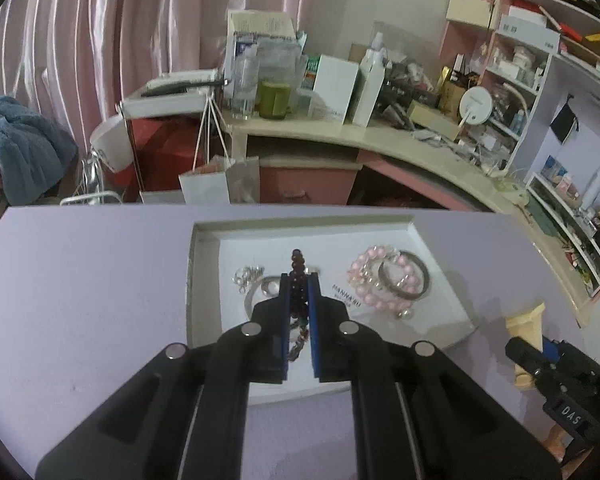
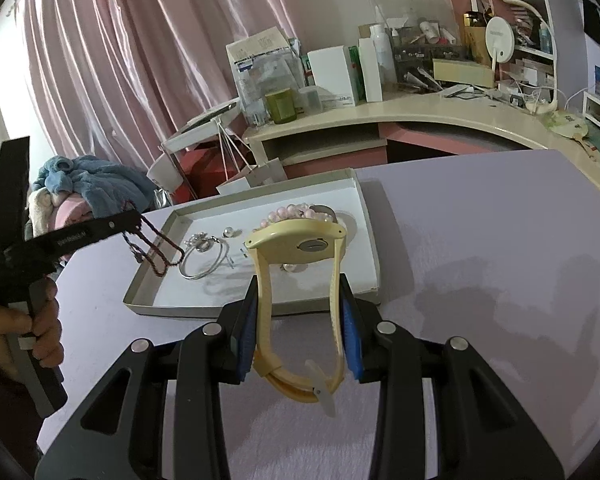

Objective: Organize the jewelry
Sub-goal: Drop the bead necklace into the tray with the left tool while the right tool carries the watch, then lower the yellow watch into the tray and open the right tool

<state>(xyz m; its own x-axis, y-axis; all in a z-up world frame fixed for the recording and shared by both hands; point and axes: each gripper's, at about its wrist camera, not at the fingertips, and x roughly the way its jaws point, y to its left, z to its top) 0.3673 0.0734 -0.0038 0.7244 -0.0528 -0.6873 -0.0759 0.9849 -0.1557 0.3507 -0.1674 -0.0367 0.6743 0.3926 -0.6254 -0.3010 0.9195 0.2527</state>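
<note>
Left gripper (image 1: pixel 299 280): clenched on a dark red beaded bracelet (image 1: pixel 298 280), the pads pinching the strand flat between them.
Right gripper (image 2: pixel 300 312): clamped across a cream wristwatch (image 2: pixel 300 280), one pad on each strap, the case (image 2: pixel 298 240) standing beyond the fingertips.
Bracelet's place: hanging from the left tips above the near-left part of the white tray (image 1: pixel 204 232); in the right wrist view it droops as a loose loop (image 2: pixel 156 252).
Tray, ahead of the left tips: a pink bead bracelet (image 1: pixel 370 276) with a metal bangle (image 1: pixel 404 280) to the right, a thin silver bangle (image 2: pixel 204 260) and small silver pieces (image 1: pixel 248 276) to the left.
Bracelet handling: probably light and limp; the strand sags, swings and may catch on the tray wall. A pinch across both runs of beads looks safest, as round beads can roll out.
Watch handling: light, its straps bending under pressure, the face likely scratchable; the straps near the case seem the best hold.
</note>
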